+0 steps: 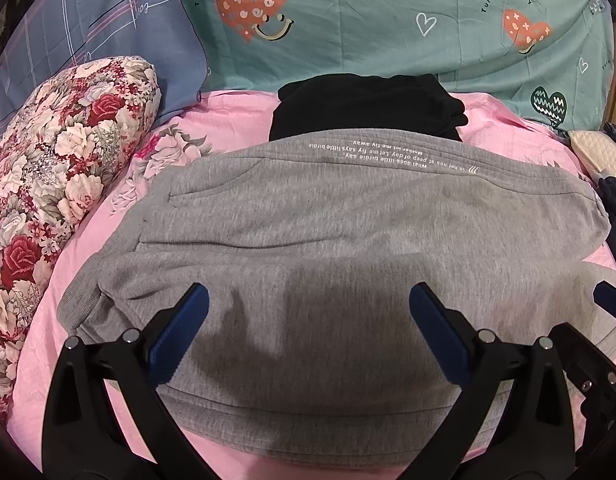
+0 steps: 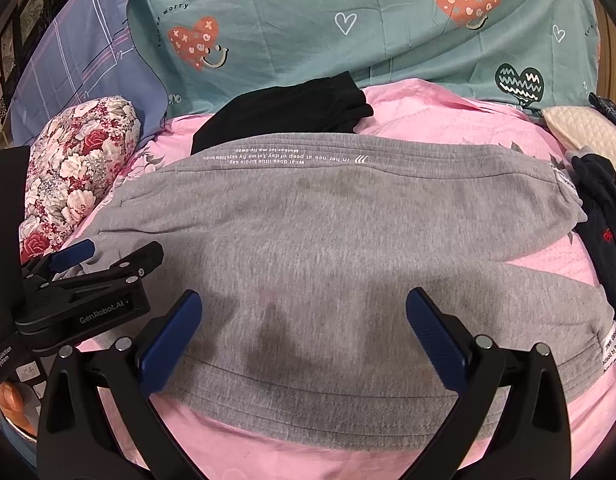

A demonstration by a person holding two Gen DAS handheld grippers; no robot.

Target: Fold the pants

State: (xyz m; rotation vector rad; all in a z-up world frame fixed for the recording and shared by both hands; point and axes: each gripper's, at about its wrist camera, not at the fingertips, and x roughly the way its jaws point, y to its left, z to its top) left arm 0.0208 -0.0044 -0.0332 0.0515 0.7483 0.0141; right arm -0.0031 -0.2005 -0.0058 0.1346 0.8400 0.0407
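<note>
Grey sweatpants (image 1: 328,232) lie flat across the pink bed sheet (image 1: 236,112), folded lengthwise, with white lettering along the far edge. They also show in the right wrist view (image 2: 328,232). My left gripper (image 1: 308,320) is open and empty, hovering over the near part of the pants. My right gripper (image 2: 304,324) is open and empty, over the near edge further right. The left gripper also appears at the left of the right wrist view (image 2: 108,264), open over the pants' left end.
A black garment (image 1: 364,108) lies beyond the pants. A floral pillow (image 1: 60,184) is at the left. A teal heart-print duvet (image 1: 388,20) and blue plaid bedding (image 1: 96,20) line the back. Dark clothing (image 2: 604,216) and a cream quilted item (image 2: 584,128) lie at the right.
</note>
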